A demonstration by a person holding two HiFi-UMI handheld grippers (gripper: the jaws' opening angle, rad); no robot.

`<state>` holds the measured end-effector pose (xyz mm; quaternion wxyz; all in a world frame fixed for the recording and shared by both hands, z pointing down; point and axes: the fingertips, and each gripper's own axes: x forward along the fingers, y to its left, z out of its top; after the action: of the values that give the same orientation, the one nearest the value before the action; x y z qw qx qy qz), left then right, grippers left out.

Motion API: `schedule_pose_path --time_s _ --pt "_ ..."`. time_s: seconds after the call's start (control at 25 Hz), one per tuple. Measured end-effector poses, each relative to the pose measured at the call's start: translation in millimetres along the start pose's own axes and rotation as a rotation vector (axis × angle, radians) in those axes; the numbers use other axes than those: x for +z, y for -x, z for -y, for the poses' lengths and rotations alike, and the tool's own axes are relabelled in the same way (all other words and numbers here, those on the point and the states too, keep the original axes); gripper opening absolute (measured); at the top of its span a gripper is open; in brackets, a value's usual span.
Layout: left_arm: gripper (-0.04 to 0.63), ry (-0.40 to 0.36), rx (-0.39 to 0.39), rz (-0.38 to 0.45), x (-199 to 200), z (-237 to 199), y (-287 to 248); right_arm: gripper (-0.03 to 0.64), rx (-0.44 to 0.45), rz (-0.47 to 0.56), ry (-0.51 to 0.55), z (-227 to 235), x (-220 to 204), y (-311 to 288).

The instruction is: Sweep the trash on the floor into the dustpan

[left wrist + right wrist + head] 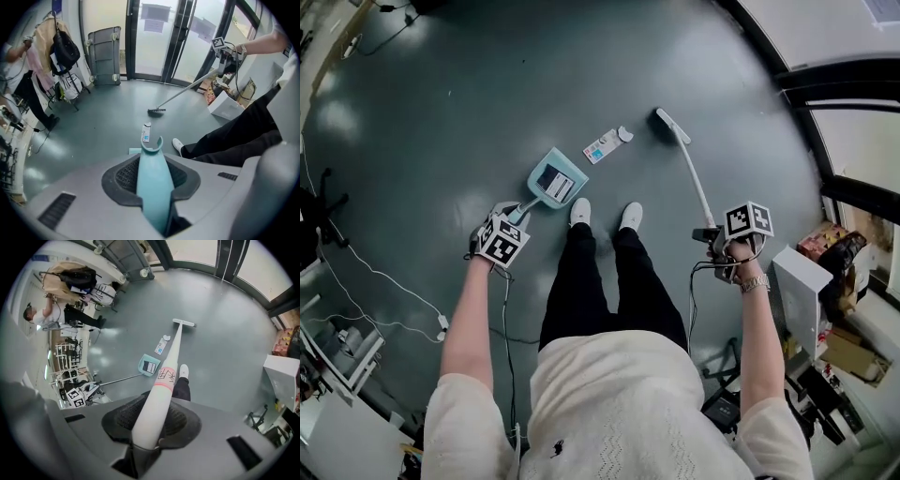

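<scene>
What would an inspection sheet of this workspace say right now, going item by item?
Surface: grey floor, glossy.
Job's things: dustpan on the floor, mouth toward the packet; packet lies between it and the broom head, not yet swept in.
Clutter: white box at the right edge.
Grippers: left gripper shut on the dustpan handle; right gripper shut on the broom handle.
Cables: white cable on the floor at left; cord hanging from the right gripper.
Surroundings: glass doors; rack with bags.
</scene>
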<state>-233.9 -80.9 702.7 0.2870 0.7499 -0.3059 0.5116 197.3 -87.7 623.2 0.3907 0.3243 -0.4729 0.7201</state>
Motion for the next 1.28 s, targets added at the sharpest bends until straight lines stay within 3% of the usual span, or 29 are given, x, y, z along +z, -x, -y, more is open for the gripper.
schedule_pose_path --time_s 0.24,0.44,0.92,1.28 --pt "0.1 -0.019 -0.068 -0.019 2.2 -38.2 -7.4 0.092 0.038 -0.023 -0.039 -41.2 -41.0 -53.4" --pt "0.1 -0.039 -0.086 0.0 14.4 -54.9 -13.9 0.092 -0.047 -0.071 0.027 -54.2 -67.5 -73.3" --pt "0.1 -0.03 -0.081 -0.011 -4.2 -37.7 -14.2 0.092 -0.078 -0.275 0.208 -109.7 -144.6 -107.9" --pt "0.1 -0.034 -0.072 -0.007 -20.4 -29.7 -13.6 0.092 -0.065 -0.367 0.319 -137.2 -180.5 -120.1"
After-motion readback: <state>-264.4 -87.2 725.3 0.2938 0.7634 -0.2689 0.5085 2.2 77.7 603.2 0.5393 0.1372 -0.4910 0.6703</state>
